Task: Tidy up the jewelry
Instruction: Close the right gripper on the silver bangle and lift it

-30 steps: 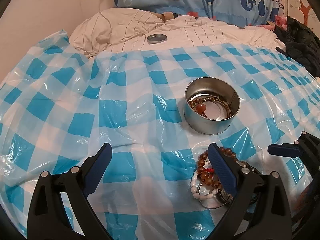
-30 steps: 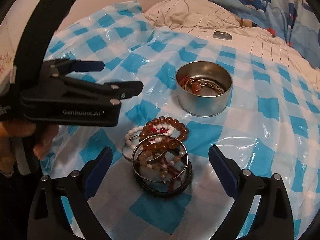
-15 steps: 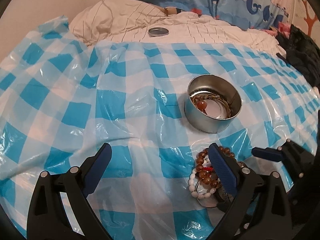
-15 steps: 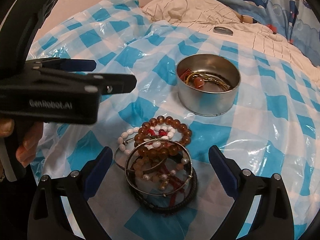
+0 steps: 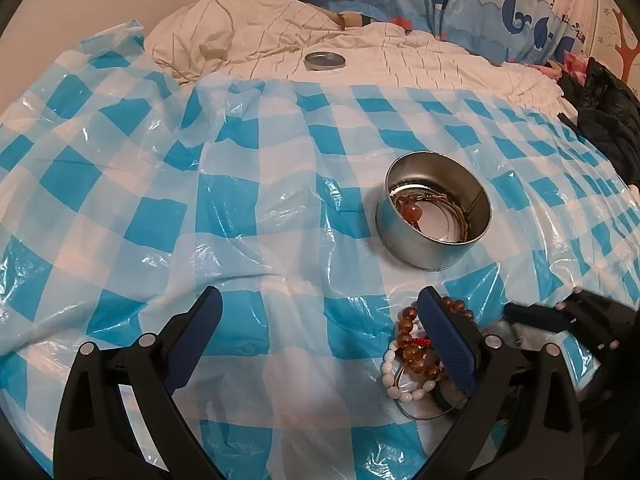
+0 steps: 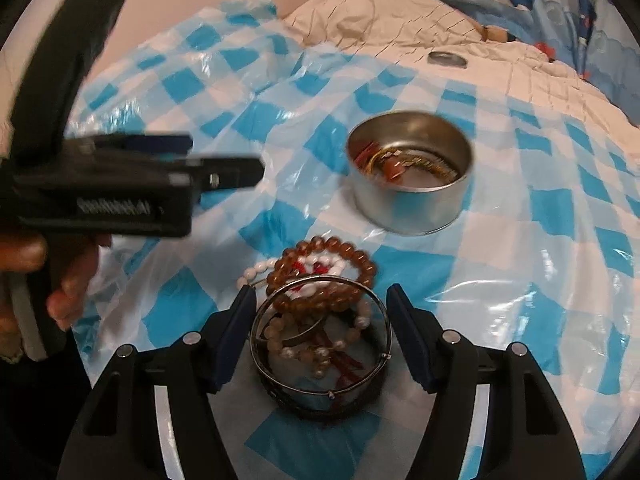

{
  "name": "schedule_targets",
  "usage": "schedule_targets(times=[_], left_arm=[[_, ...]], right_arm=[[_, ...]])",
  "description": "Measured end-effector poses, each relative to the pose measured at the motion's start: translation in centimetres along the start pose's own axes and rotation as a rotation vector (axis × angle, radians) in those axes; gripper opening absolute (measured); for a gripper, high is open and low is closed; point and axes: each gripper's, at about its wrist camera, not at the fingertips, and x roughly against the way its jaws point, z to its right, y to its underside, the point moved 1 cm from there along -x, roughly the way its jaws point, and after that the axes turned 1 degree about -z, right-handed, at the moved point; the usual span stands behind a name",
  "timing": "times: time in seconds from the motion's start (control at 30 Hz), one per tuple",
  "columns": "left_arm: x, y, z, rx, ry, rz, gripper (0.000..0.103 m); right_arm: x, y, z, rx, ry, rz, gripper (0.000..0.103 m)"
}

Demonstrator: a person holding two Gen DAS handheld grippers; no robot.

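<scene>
A pile of bracelets [image 6: 320, 320] lies on the blue-checked plastic sheet: amber beads [image 6: 326, 276], white beads, a metal bangle [image 6: 320, 390] and a dark band. My right gripper [image 6: 320, 320] is open, its jaws either side of the pile, nearly touching the bangle. A round metal tin [image 6: 410, 172] beyond holds several pieces of jewelry. My left gripper [image 5: 320, 312] is open and empty, left of the pile [image 5: 416, 356], with the tin [image 5: 434, 216] ahead of it. It also shows in the right wrist view [image 6: 224, 160].
The tin's lid [image 5: 324, 60] lies on the beige bedding [image 5: 400, 56] at the back. Whale-print pillows are behind it. Dark clothing [image 5: 608, 120] is heaped at the right edge. The checked sheet [image 5: 160, 200] is wrinkled.
My right gripper has moved forward and down onto the bracelet pile and its jaws have narrowed around it. My left gripper has shifted slightly; the tin has stayed put.
</scene>
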Motion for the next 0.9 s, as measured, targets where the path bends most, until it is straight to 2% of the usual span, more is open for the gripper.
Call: schedule_targets(times=[0.1, 0.2, 0.3, 0.43, 0.63, 0.9], left_arm=[[-0.4, 0.0, 0.4, -0.006, 0.007, -0.011, 0.094], [-1.1, 0.5, 1.9, -0.061, 0.038, -0.035, 0.095], [-1.4, 1.3, 3.9, -0.133, 0.068, -0.046, 0.095], [-2.3, 2.1, 6.3, -0.204, 0.081, -0.060, 0.095], [-3.6, 2.4, 7.8, -0.196, 0.106, -0.075, 0.095], [-5.5, 2.2, 7.7, -0.147, 0.151, -0.128, 0.095]], right_arm=[[1.2, -0.4, 1.6, -0.036, 0.044, 0.029, 0.065], [1.7, -0.5, 4.7, -0.125, 0.112, 0.033, 0.065], [1.8, -0.3, 7.8, -0.227, 0.140, 0.025, 0.065], [1.7, -0.3, 9.3, -0.274, 0.144, 0.021, 0.065], [0.7, -0.7, 9.1, -0.257, 0.123, 0.004, 0.066], [-0.7, -0.9, 9.6, -0.251, 0.119, -0.028, 0.066]])
